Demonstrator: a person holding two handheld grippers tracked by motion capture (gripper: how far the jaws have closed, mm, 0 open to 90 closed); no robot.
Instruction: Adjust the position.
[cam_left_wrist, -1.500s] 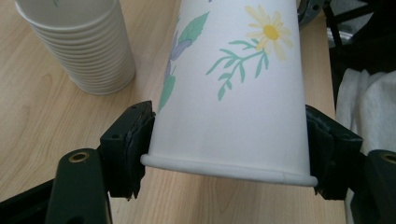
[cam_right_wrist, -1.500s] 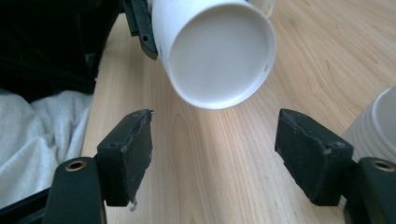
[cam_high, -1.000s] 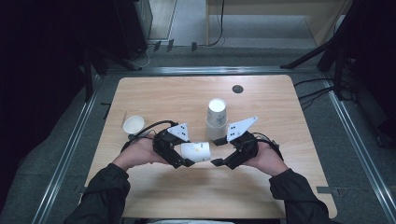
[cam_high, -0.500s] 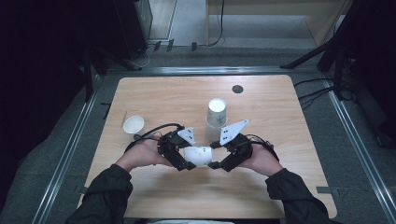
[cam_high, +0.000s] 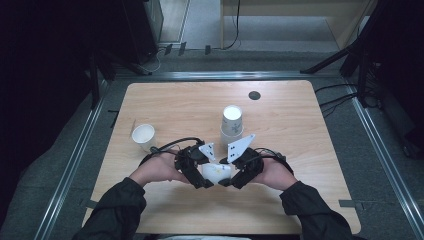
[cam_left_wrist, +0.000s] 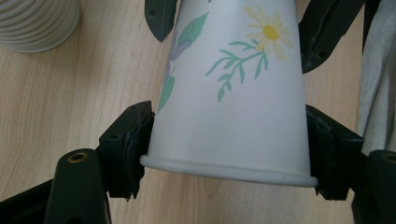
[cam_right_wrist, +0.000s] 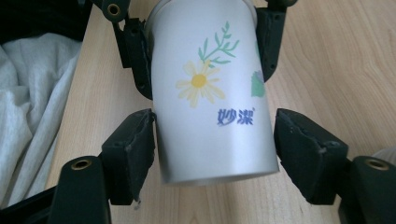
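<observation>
Wooden table (cam_high: 300, 135) is carrying a flowered paper cup (cam_high: 216, 171), lying just in front of the upside-down cup stack (cam_high: 232, 125). Left tool (cam_high: 200, 172) is squeezing its rim end. Right tool (cam_high: 231, 176) has just been closing around the bottom end, one pad touching, the other apart. Squeezing gently should keep the cup from squashing.

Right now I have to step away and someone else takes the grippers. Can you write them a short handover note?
Left gripper: shut on the flowered paper cup, pads just above its rim.
Right gripper: jaws have just been closing around the cup's base end. One pad touches, the other looks a sliver off.
Things: the cup lies sideways between both grippers, over the near part of the table. Stack of upturned cups behind, ribbed cup to the left.
Done: cup held at one end.
Left: probably seat the right grip.
</observation>
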